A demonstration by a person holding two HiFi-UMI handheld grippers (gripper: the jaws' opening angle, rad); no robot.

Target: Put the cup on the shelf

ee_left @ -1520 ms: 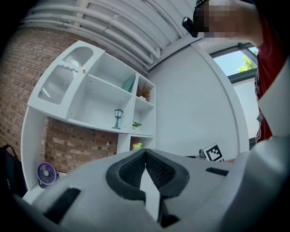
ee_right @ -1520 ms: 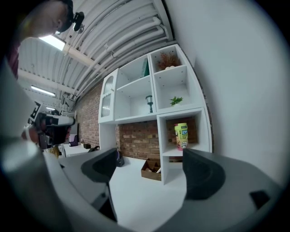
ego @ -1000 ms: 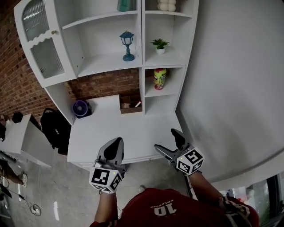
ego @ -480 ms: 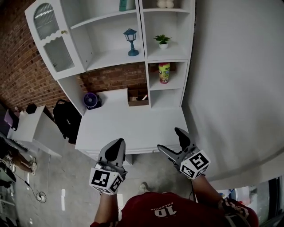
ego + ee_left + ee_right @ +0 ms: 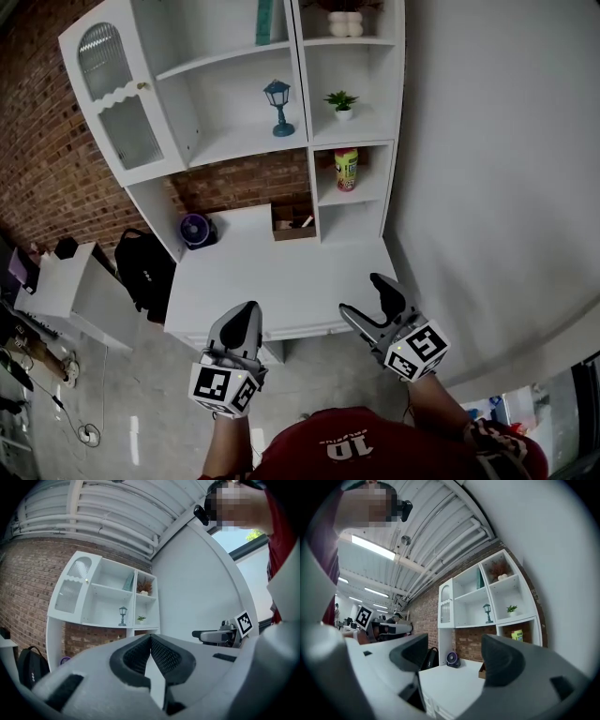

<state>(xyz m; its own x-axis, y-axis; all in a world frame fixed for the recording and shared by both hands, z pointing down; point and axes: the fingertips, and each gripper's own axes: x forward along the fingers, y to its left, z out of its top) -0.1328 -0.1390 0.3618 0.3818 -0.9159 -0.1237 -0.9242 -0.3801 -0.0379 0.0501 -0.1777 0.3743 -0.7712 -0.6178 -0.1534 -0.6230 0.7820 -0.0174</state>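
Note:
The cup (image 5: 346, 169), yellow-green with a red band, stands upright in the shelf's middle right compartment, also seen in the right gripper view (image 5: 516, 635). Both grippers hover at the white desk's front edge (image 5: 281, 323), far from the cup. My left gripper (image 5: 246, 314) is shut, its ribbed pads (image 5: 161, 656) pressed together with nothing between them. My right gripper (image 5: 364, 296) is open and empty; its jaws have just been closing a little, and a wide gap still shows in its own view (image 5: 454, 653).
The white shelf unit (image 5: 305, 131) holds a blue lantern (image 5: 278, 105), a small potted plant (image 5: 342, 101) and a glass door (image 5: 117, 103). On the desk stand a purple fan (image 5: 197, 229) and a brown box (image 5: 294, 223). A black backpack (image 5: 142, 267) sits at the left, a white wall at the right.
Both grippers have drifted back from the desk's front edge, and the shelf now looks farther off. The right jaws stand a little narrower. The left gripper stays shut.

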